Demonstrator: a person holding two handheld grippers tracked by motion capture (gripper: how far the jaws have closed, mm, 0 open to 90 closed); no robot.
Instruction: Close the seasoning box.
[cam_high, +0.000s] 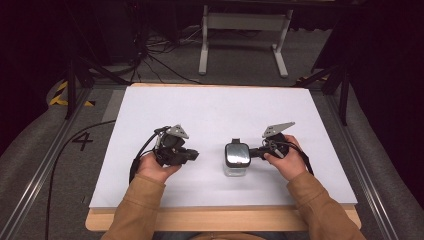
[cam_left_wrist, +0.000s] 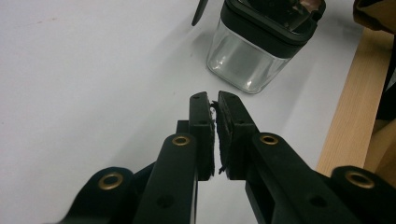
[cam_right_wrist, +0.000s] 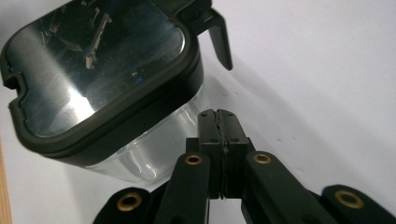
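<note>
Jar (cam_right_wrist: 140, 154), base hidden behind shut jaws

The left gripper (cam_high: 192, 155) and right gripper (cam_high: 254, 151) are held low, tips turned inward toward each other, jaws closed and empty.

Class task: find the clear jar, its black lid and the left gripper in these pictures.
clear jar (cam_left_wrist: 243, 65), left gripper view, glass wall.
black lid (cam_right_wrist: 98, 70), right gripper view, glossy top.
left gripper (cam_high: 192, 155), high view, jaw tips.
</note>
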